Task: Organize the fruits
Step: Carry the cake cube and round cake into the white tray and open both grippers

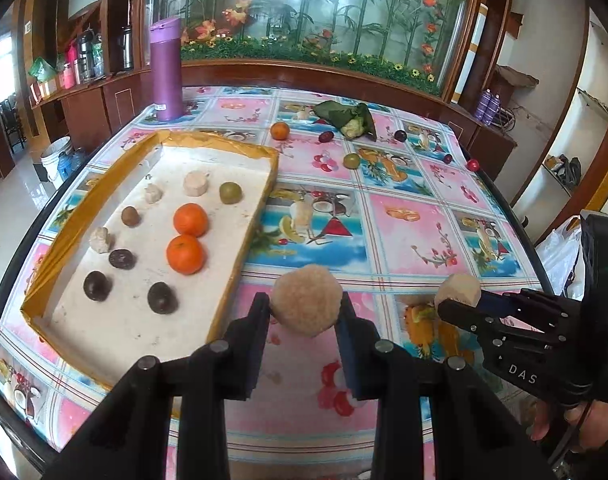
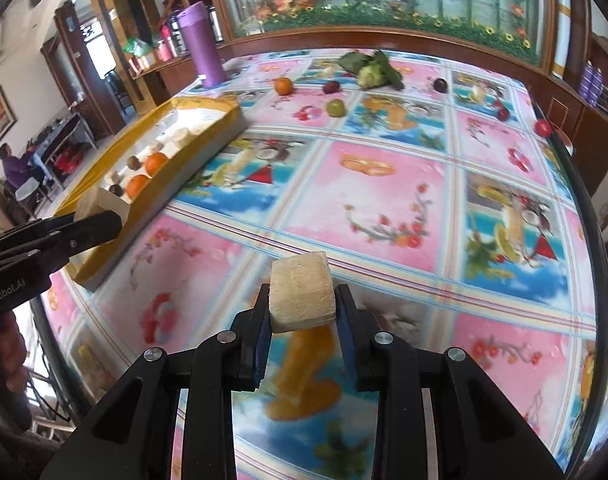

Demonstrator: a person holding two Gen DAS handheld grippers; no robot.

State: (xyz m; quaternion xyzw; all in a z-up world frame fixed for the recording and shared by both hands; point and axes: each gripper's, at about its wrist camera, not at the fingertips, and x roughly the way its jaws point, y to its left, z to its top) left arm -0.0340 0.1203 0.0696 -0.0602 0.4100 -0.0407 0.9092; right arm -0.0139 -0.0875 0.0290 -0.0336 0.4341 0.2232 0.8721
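- Clamped right up front in the left wrist view: left gripper (image 1: pixel 306 312) squeezing a round, fuzzy tan peeled fruit chunk (image 1: pixel 306 303) between its blue pads, held off the table.
- Same deal in the right wrist view: right gripper (image 2: pixel 302 307) pinching a squarish pale beige cut chunk (image 2: pixel 301 294), also in the air over the glossy fruit-print tablecloth (image 2: pixel 388 184).
- Probably mid-carry toward the shallow white foam tray with yellow taped rim (image 1: pixel 239 148), so best to lift clear of that rim, then set each piece down on bare foam rather than drop it.
- Worth parking them next to the other pale peeled pieces (image 1: pixel 195 184) at the far end, well apart from the two orange tangerines (image 1: pixel 187 238) and the dark purple round fruits (image 1: pixel 97 286).
- Going one gripper at a time looks safer, since both sit close together.
- Left view only: full tray layout, looking down into it.
- Right view only: tray side-on, contents mostly hidden behind the rim, plus the square faces of its own chunk.
- Farther back on the cloth: loose orange fruit (image 1: pixel 279 131), green round fruit (image 1: pixel 351 161), small cauliflower in green leaves (image 1: pixel 354 122), not sorted yet.
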